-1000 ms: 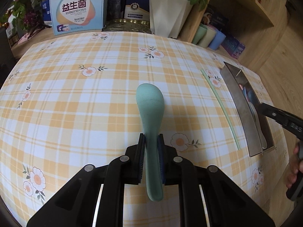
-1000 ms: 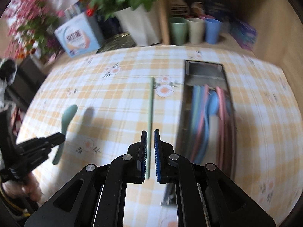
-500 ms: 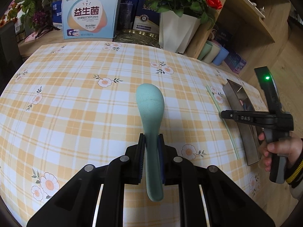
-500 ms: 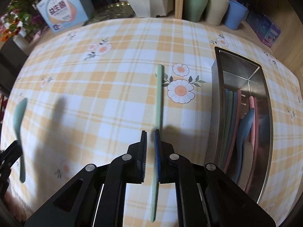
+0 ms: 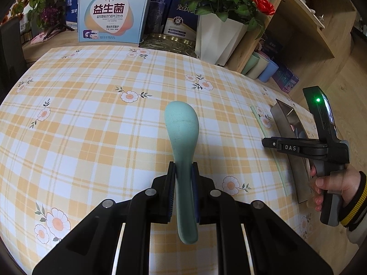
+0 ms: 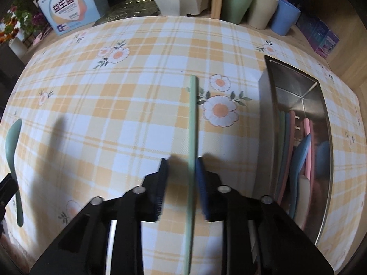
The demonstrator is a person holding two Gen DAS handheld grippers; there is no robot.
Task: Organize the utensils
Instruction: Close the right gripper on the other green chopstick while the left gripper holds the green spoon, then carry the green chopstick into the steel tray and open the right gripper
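My left gripper (image 5: 183, 167) is shut on the handle of a pale green spoon (image 5: 182, 123), held above the checked tablecloth with the bowl pointing away. The same spoon (image 6: 12, 137) shows at the left edge of the right wrist view. My right gripper (image 6: 181, 160) points down over a green chopstick (image 6: 193, 114) lying on the cloth. Its jaws are closing with the chopstick between them, next to the right pad and apart from the left one. A steel tray (image 6: 298, 84) to the right holds several pink, blue and green utensils (image 6: 300, 151).
Three cups (image 6: 238, 2) stand behind the table by a wooden shelf. A white pot of red roses (image 5: 218, 39), a printed box (image 5: 112, 13) and a gold dish line the far edge. A person's hand (image 5: 328, 183) grips the right tool near the tray (image 5: 285, 116).
My right gripper has come down over the green chopstick, and its jaws now stand wider apart around it. The left gripper has shifted a little, still holding the spoon.
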